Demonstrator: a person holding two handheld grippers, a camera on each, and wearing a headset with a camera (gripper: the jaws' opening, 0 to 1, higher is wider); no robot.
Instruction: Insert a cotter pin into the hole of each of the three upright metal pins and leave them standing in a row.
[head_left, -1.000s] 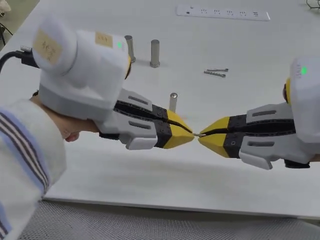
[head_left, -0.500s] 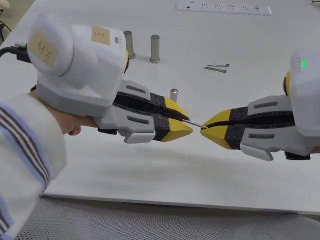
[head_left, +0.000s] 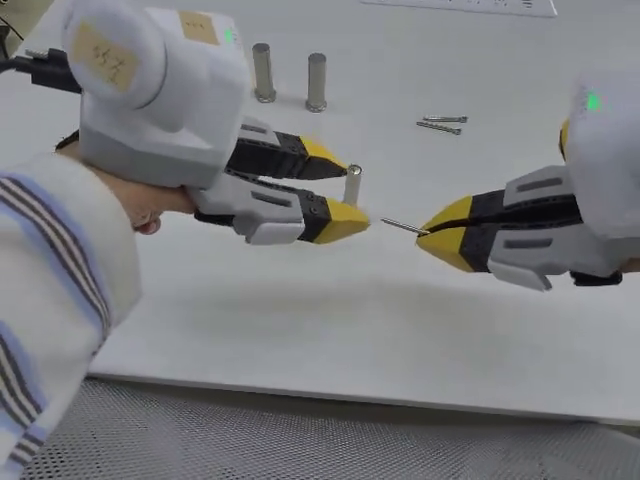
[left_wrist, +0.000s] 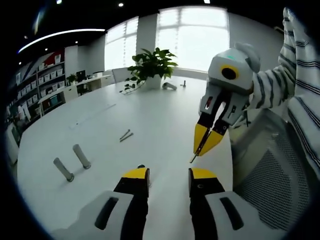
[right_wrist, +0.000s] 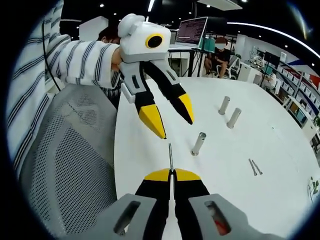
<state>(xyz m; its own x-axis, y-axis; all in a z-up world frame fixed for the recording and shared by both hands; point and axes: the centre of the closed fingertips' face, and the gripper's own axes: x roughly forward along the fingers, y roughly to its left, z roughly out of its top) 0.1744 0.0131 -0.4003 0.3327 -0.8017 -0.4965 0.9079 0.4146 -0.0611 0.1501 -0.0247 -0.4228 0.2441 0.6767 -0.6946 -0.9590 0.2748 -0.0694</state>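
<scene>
Three short metal pins stand upright on the white table: two at the back (head_left: 263, 72) (head_left: 317, 82) and a nearer one (head_left: 352, 185). My left gripper (head_left: 345, 190) is open, and its yellow jaws reach either side of the nearer pin without touching it. My right gripper (head_left: 425, 232) is shut on a thin cotter pin (head_left: 403, 227) that points left toward the nearer pin. From the right gripper view, the cotter pin (right_wrist: 170, 155) sticks out ahead of the shut right gripper (right_wrist: 171, 175), the left gripper (right_wrist: 175, 125) is open beyond it, and the nearer pin (right_wrist: 198, 143) stands to the right.
Two loose cotter pins (head_left: 440, 123) lie to the right of the back pins. A white power strip (head_left: 460, 5) lies at the far edge. The table's front edge (head_left: 350, 400) runs close below the grippers, with a mesh chair (right_wrist: 75, 165) beside it.
The left gripper has let go of the cotter pin, opened and moved up around the nearer metal pin. The right gripper still holds the cotter pin.
</scene>
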